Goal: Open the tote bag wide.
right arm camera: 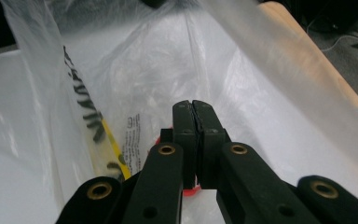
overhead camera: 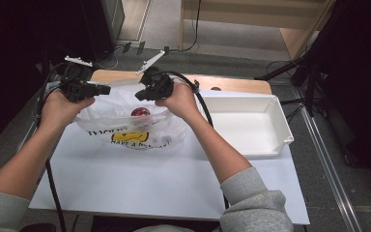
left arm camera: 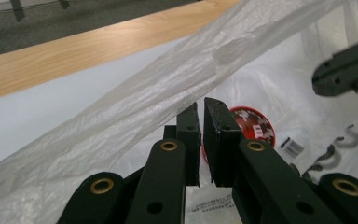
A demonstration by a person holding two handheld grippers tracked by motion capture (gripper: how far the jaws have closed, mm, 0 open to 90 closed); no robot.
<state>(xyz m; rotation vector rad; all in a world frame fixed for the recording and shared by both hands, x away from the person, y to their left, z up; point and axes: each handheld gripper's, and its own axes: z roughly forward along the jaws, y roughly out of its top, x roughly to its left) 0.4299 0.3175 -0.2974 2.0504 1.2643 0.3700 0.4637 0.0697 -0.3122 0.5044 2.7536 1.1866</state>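
A see-through white plastic bag [overhead camera: 125,129] with a yellow smiley print lies on the white sheet, its mouth lifted and stretched between both grippers. My left gripper [overhead camera: 107,89] pinches the bag's left rim; in its own view the jaws [left arm camera: 201,109] stand nearly together on the stretched film [left arm camera: 121,116]. My right gripper [overhead camera: 139,95] holds the right rim, and its jaws [right arm camera: 194,108] are pressed shut on thin film [right arm camera: 135,70]. A round red container [overhead camera: 140,112] rests inside the bag and also appears past the left jaws [left arm camera: 254,125]. The right gripper's tip [left arm camera: 345,70] shows at the far right.
An empty white plastic bin [overhead camera: 280,121] stands to the right of the bag on the table. The wooden tabletop [overhead camera: 232,83] shows beyond the white sheet [overhead camera: 149,183]. Black cables trail from both grippers, and dark stands and floor surround the table.
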